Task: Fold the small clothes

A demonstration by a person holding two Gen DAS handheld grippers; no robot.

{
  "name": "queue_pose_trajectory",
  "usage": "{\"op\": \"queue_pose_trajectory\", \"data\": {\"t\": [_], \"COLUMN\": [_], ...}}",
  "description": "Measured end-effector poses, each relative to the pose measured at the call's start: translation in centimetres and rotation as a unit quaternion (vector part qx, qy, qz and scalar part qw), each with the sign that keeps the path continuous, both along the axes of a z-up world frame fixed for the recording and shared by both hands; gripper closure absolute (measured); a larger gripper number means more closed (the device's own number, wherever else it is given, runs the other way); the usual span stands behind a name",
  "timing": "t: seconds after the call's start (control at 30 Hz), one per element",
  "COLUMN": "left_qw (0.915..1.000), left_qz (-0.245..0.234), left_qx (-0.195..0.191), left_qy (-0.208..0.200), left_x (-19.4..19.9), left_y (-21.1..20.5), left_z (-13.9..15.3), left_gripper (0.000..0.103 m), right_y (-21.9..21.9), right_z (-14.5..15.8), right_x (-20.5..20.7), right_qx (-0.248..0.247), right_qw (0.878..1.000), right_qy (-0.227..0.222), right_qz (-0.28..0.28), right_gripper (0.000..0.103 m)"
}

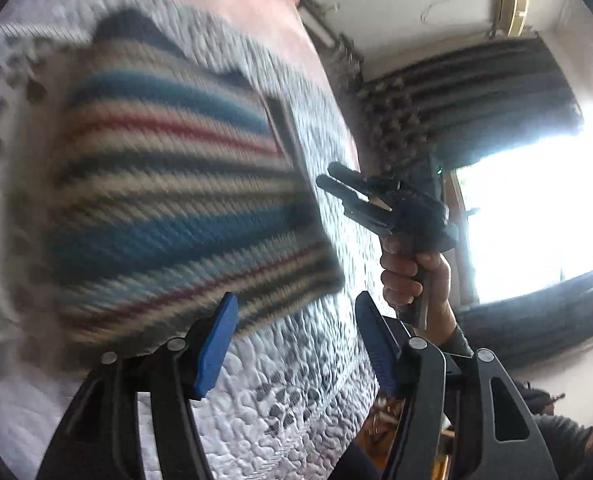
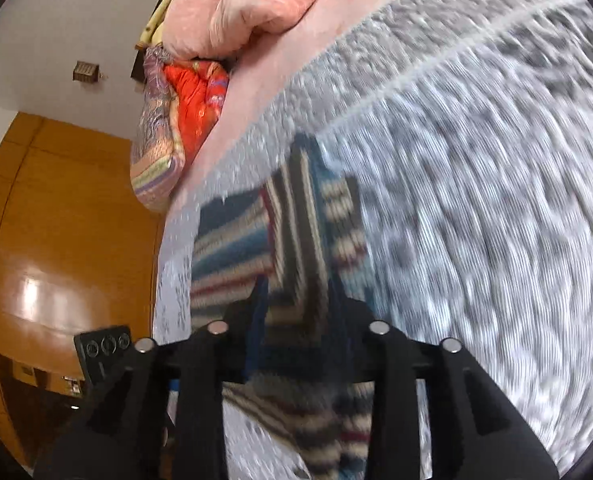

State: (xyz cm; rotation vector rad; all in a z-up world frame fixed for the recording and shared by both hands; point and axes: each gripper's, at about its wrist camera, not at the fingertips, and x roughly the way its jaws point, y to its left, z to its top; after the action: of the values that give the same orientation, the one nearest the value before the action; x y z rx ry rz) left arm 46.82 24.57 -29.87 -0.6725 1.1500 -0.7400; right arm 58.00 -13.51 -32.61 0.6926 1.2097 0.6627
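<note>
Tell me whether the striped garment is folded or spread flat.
Folded. The striped garment lies as a compact block on the quilt, and in the right wrist view one layer crosses another, its stripes running the other way.

This is a bedroom in a home. A grey-and-white quilted bedspread (image 2: 476, 184) fills the space ahead of both tools. Beyond the right tool lie a pink duvet (image 2: 264, 4) and folded colourful quilts (image 2: 176, 120), with a wooden wardrobe (image 2: 56, 240) to its left. Right of the left tool are a bright window (image 1: 536, 216), a dark curtain (image 1: 488, 92) and a wall air conditioner (image 1: 514, 4).
</note>
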Motion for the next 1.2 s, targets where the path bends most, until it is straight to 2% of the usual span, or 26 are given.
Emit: {"op": "queue_pose_trajectory", "data": {"t": [0.1,0.13,0.17,0.2,0.23,0.27,0.3,0.37,0.4,0.47,0.53,0.6,0.67,0.7,0.73,0.77,0.83,0.87,0.93,1.0,1.03,1.07,1.1,1.2], "left_qw": [0.9988,0.9985,0.9981,0.9980,0.9980,0.9980,0.9979,0.9977,0.9978,0.9980,0.9981,0.9985,0.9980,0.9967,0.9961,0.9958,0.9964,0.9970,0.9988,0.9995,0.9992,0.9978,0.9956,0.9938], "left_qz": [0.037,0.042,0.047,0.048,0.049,0.051,0.052,0.055,0.055,0.053,0.051,0.052,0.050,0.052,0.053,0.054,0.057,0.057,0.040,0.021,0.014,0.008,0.007,0.011], "left_qx": [-0.031,-0.036,-0.040,-0.041,-0.035,-0.028,-0.021,-0.021,-0.025,-0.035,-0.032,-0.018,0.025,0.042,0.045,0.049,0.046,0.040,0.027,0.023,0.038,0.063,0.091,0.111], "left_qy": [0.000,0.001,0.004,0.010,0.017,0.024,0.031,0.033,0.026,0.003,-0.008,0.006,0.028,0.048,0.054,0.054,0.043,0.032,0.006,0.001,0.007,0.015,0.019,0.004], "left_x": [0.9,1.1,1.5,1.9,2.3,2.6,3.0,3.9,4.4,5.8,7.4,8.8,10.4,11.1,11.4,11.6,11.3,11.3,10.0,8.7,8.0,7.4,7.2,7.3], "left_y": [3.0,3.4,3.8,4.0,3.8,3.7,3.8,3.8,3.8,4.3,4.3,4.0,3.5,3.3,3.3,3.3,3.4,3.4,3.6,3.5,2.9,2.2,1.7,1.2], "left_z": [1.0,1.1,1.2,1.0,0.8,0.4,-0.2,-0.3,0.1,1.3,1.5,0.7,-1.1,-2.8,-3.7,-3.9,-2.4,-1.3,0.4,0.5,-0.2,-1.1,-2.4,-2.5], "left_gripper": [0.042,0.041,0.041,0.041,0.041,0.041,0.041,0.041,0.041,0.041,0.041,0.041,0.042,0.047,0.050,0.050,0.047,0.046,0.045,0.045,0.045,0.045,0.047,0.046], "right_y": [2.2,2.8,3.7,4.3,4.6,4.3,3.8,3.6,3.5,3.0,3.8,5.3,6.1,6.1,5.9,5.5,5.0,4.9,5.3,5.5,5.6,5.8,5.6,4.8], "right_z": [-0.3,-0.5,-1.0,-1.6,-2.2,-3.5,-4.1,-2.5,-1.3,1.0,1.5,0.3,-2.2,-3.1,-3.8,-3.8,-2.8,-1.7,0.2,0.4,0.3,-1.1,-2.1,-2.9], "right_x": [2.8,3.6,4.6,5.3,6.1,6.5,6.2,5.8,5.4,4.7,4.5,4.6,4.9,5.2,5.4,5.5,5.0,4.3,2.4,0.2,0.1,-0.3,-0.3,0.2], "right_qx": [-0.017,-0.028,-0.034,-0.060,-0.092,-0.109,-0.115,-0.104,-0.100,-0.087,-0.071,-0.069,-0.112,-0.125,-0.117,-0.107,-0.110,-0.099,-0.074,-0.074,-0.077,-0.116,-0.130,-0.110], "right_qw": [1.000,0.999,0.999,0.998,0.995,0.993,0.993,0.995,0.995,0.995,0.996,0.996,0.992,0.990,0.991,0.993,0.992,0.993,0.993,0.989,0.988,0.984,0.982,0.987], "right_qy": [0.013,0.014,0.016,0.017,0.022,0.040,0.040,0.013,-0.007,-0.046,-0.050,-0.027,-0.001,0.002,0.003,0.008,-0.005,-0.014,-0.029,-0.034,-0.030,-0.024,-0.023,-0.003], "right_qz": [0.005,0.009,0.012,0.015,0.008,0.001,0.002,0.008,0.004,-0.005,0.020,0.050,0.062,0.059,0.059,0.055,0.054,0.059,0.087,0.123,0.129,0.136,0.135,0.122], "right_gripper": [0.048,0.054,0.066,0.096,0.094,0.095,0.094,0.091,0.087,0.087,0.087,0.087,0.102,0.103,0.103,0.103,0.103,0.098,0.096,0.096,0.097,0.103,0.103,0.103]}}
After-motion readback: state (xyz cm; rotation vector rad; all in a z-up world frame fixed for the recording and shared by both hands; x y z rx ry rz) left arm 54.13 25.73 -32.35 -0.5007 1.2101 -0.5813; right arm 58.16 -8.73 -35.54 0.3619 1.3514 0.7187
